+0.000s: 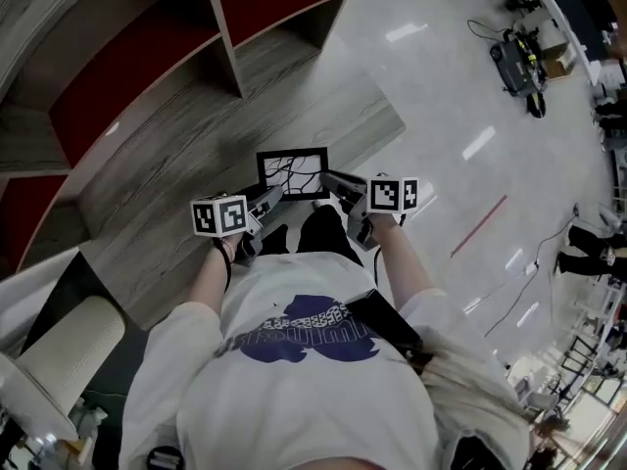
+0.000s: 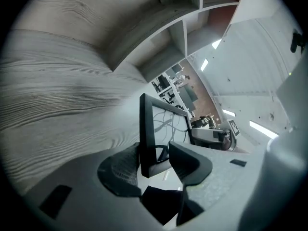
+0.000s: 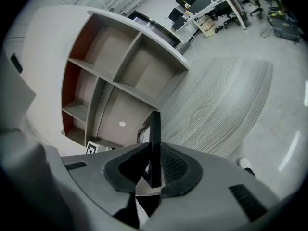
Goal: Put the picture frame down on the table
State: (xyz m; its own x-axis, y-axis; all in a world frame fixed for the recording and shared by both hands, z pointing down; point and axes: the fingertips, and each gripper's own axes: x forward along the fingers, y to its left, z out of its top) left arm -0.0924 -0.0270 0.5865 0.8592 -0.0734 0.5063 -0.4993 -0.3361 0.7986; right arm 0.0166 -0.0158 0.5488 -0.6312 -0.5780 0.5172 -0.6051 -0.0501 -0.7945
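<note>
The picture frame (image 1: 293, 172), black-rimmed with a white picture of dark branch lines, is held between both grippers over the near edge of the grey wood-grain table (image 1: 176, 184). My right gripper (image 1: 338, 186) is shut on the frame's right edge, and in the right gripper view both pads press on the frame's rim (image 3: 155, 134). My left gripper (image 1: 269, 199) stands open around the frame's left edge. In the left gripper view the frame (image 2: 166, 124) lies against the left pad, with a gap to the right pad. I cannot tell whether the frame touches the table.
A shelf unit (image 1: 147, 57) with red back panels stands along the table's far side. To the right is glossy pale floor (image 1: 460, 86) with a machine (image 1: 516, 62) and cables on it. A white padded seat (image 1: 69, 346) sits at the lower left.
</note>
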